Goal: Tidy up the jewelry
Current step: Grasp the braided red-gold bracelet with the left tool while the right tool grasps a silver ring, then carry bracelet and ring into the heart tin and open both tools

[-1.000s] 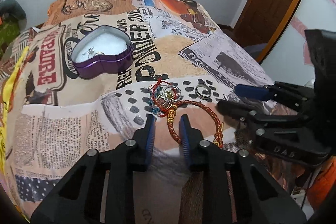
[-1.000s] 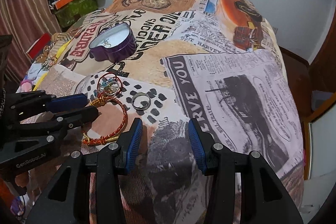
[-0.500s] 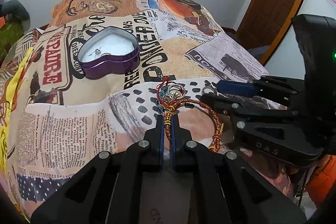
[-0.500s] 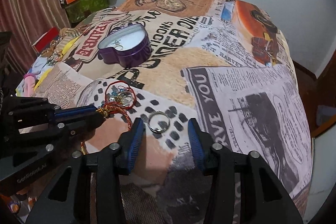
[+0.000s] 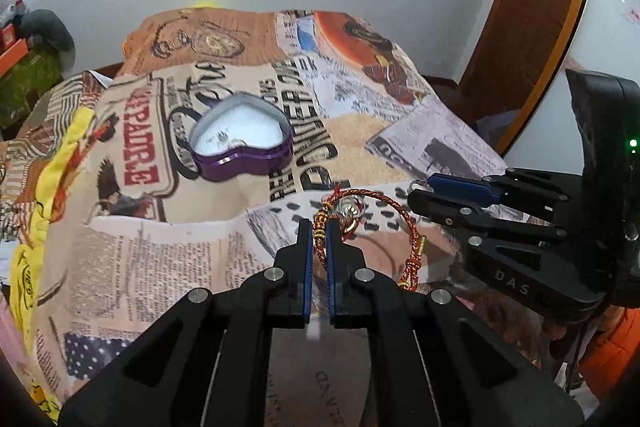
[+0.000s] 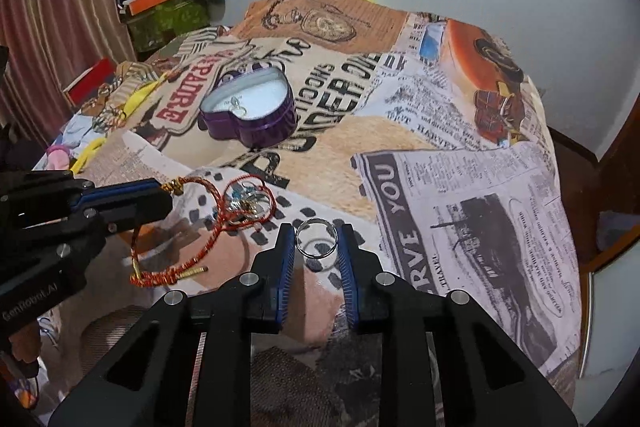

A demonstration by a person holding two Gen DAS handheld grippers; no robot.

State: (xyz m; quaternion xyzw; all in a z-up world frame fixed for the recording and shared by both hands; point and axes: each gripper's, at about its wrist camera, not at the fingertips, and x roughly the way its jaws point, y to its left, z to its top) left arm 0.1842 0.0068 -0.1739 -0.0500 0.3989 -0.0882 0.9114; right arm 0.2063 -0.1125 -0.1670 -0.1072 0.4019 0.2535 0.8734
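My left gripper [image 5: 319,231] is shut on a red-and-gold braided bracelet [image 5: 406,223] and holds it lifted off the blanket; it also shows in the right wrist view [image 6: 212,223]. A tangle of small jewelry [image 6: 248,201] lies under it. My right gripper [image 6: 316,239] is open with a silver ring [image 6: 316,238] between its fingertips, the ring resting on the blanket. A purple heart-shaped tin [image 5: 242,143], open with a white lining and a small piece inside, sits farther back; it also shows in the right wrist view [image 6: 250,111].
A printed newspaper-pattern blanket [image 6: 460,167] covers the bed. Boxes and clutter [image 6: 160,3] stand at the far left by a curtain. A wooden door [image 5: 532,7] is at the right. White wall behind.
My left gripper closed on the bracelet and lifted it. My right gripper moved forward until the silver ring sat between its open fingers.
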